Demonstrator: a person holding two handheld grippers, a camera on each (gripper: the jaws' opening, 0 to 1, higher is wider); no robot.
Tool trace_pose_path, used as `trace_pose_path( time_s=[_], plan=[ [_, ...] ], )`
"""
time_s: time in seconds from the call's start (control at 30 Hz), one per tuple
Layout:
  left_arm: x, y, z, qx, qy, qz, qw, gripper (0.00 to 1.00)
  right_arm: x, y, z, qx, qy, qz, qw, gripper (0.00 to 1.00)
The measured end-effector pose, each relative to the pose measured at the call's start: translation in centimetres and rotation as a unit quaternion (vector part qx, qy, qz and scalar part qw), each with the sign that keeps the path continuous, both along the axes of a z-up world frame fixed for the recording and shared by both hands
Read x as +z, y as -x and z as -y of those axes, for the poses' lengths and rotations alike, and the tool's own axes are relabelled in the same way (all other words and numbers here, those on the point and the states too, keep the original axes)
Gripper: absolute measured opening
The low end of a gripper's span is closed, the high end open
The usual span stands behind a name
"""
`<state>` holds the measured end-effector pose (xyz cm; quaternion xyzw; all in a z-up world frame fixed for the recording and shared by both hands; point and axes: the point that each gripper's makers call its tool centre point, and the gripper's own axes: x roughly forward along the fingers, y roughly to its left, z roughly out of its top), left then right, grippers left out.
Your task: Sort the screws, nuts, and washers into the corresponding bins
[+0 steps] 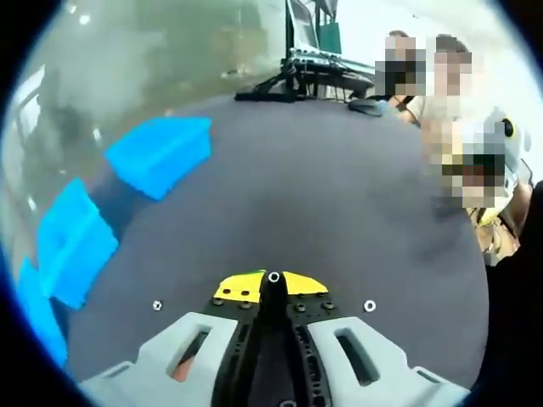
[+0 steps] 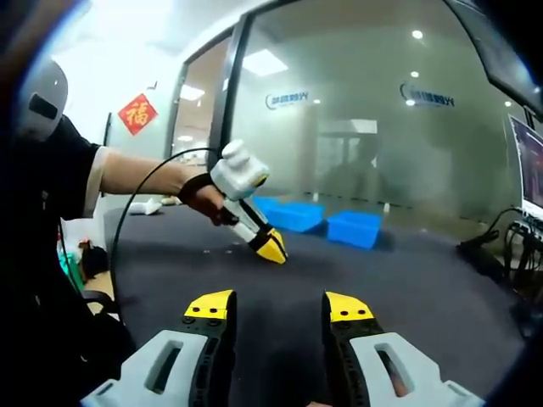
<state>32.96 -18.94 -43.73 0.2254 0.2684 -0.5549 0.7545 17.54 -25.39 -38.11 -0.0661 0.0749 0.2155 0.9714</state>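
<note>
My left gripper (image 1: 272, 287) has its yellow-tipped jaws pressed together, and a small silver washer (image 1: 273, 276) is pinched right at their tips, low over the dark grey table (image 1: 322, 195). Two more small silver parts lie on the table, one to the left (image 1: 157, 305) and one to the right (image 1: 370, 305). Three blue bins (image 1: 161, 153) (image 1: 72, 242) (image 1: 34, 314) line the table's left side. In the right gripper view my right gripper (image 2: 280, 307) hovers open with nothing in it, and the left gripper (image 2: 273, 249) points down at the table ahead, held by a hand (image 2: 204, 199).
A laptop on a stand (image 1: 314, 59) with cables sits at the table's far edge, and people stand to the right of it. The right gripper view has blue bins (image 2: 293, 214) (image 2: 355, 227) before a glass wall, and cables (image 2: 501, 246) at the right.
</note>
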Motion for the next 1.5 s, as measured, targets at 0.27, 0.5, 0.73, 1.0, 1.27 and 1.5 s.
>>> trace_pose_path(
  time_s=[0.27,0.5,0.73,1.0,1.27,1.5],
  plan=[
    [0.7,0.1,-0.3,0.029,0.044,-0.017,0.9985,0.06,0.1,-0.2,0.3,-0.006,0.0,0.001,1.0,0.37],
    [4.2,-0.1,-1.0,0.044,0.099,0.021,0.9939,0.06,0.4,-0.4,0.4,-0.011,0.0,0.004,0.9999,0.37],
    [7.6,-1.0,-3.7,0.092,0.153,0.055,0.9823,0.06,0.5,-0.4,0.8,-0.019,0.001,0.004,0.9998,0.37],
    [11.1,-0.8,-7.2,0.137,0.221,0.091,0.9613,0.06,0.9,-0.7,1.5,-0.029,-0.003,0.012,0.9995,0.37],
    [13.3,0.2,-10.3,0.182,0.268,0.125,0.938,0.06,1.9,-0.9,1.7,-0.041,-0.006,0.024,0.9989,0.37],
    [12.3,0.0,-12.6,0.213,0.273,0.125,0.9299,0.06,2.6,-0.9,1.3,-0.039,-0.005,0.029,0.9988,0.37]
  ],
)
